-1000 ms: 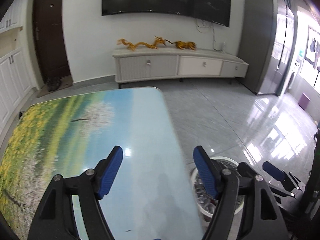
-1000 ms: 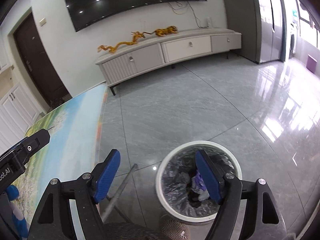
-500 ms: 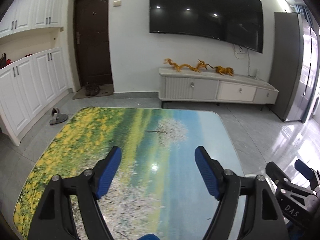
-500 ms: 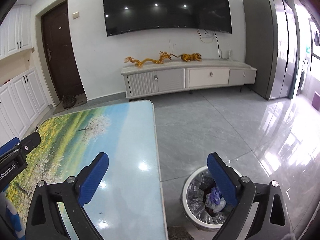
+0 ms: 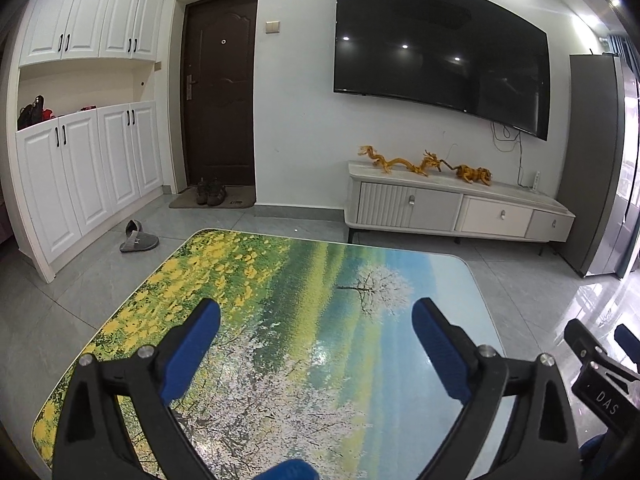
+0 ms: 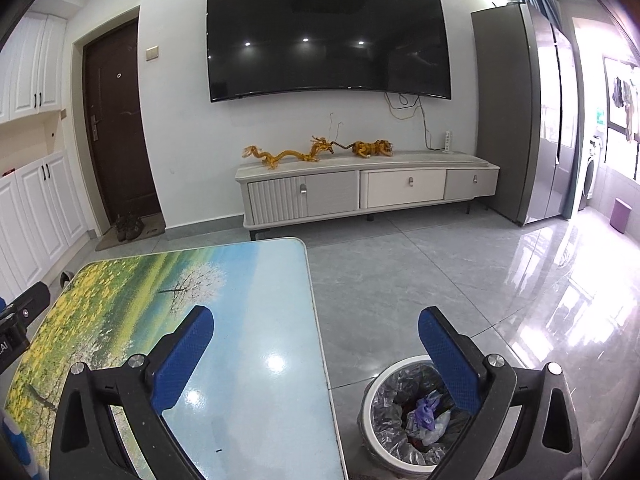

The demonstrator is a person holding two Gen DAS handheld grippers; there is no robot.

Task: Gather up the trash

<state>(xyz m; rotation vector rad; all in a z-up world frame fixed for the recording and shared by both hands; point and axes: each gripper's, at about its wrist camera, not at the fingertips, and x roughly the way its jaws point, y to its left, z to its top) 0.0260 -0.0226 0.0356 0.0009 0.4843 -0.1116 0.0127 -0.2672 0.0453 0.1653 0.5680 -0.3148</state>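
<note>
Now we are hovering both grippers, jaws spread wide and empty, over the landscape-printed tabletop [image 5: 304, 320].
The left gripper [image 5: 316, 344] has just been opening, nothing between its pads — likewise the right gripper [image 6: 316, 354]; trash is lying in the white round plastic-lined bin [image 6: 384, 384] beside the table, whose edge we are risking clipping — nothing else is blocking.

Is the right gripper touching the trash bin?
Apart. In the right wrist view the right gripper is open and empty, above the table edge and floor; the trash bin stands on the floor below, only overlapped by one finger.
</note>
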